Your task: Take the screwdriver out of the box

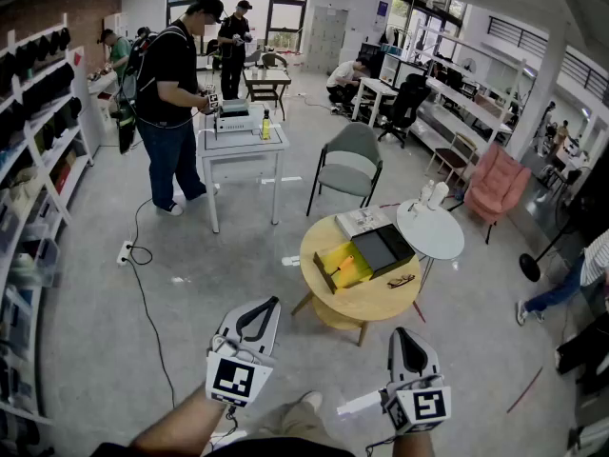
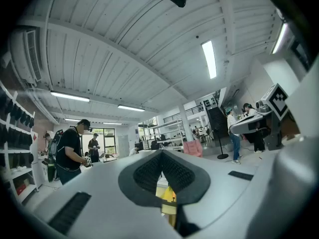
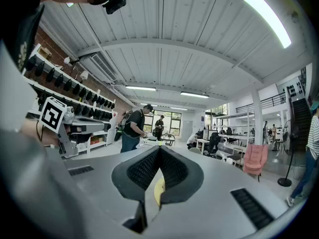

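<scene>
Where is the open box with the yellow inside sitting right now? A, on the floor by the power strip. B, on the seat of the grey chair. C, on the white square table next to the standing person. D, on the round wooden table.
D: the head view shows the box lying open on the round wooden table, ahead of both grippers and next to the small white round table.

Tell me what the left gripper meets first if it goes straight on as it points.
Probably the open yellow box on the round table, which shows past the left gripper, fingers shut. Height is unclear, so it might pass over it.
</scene>
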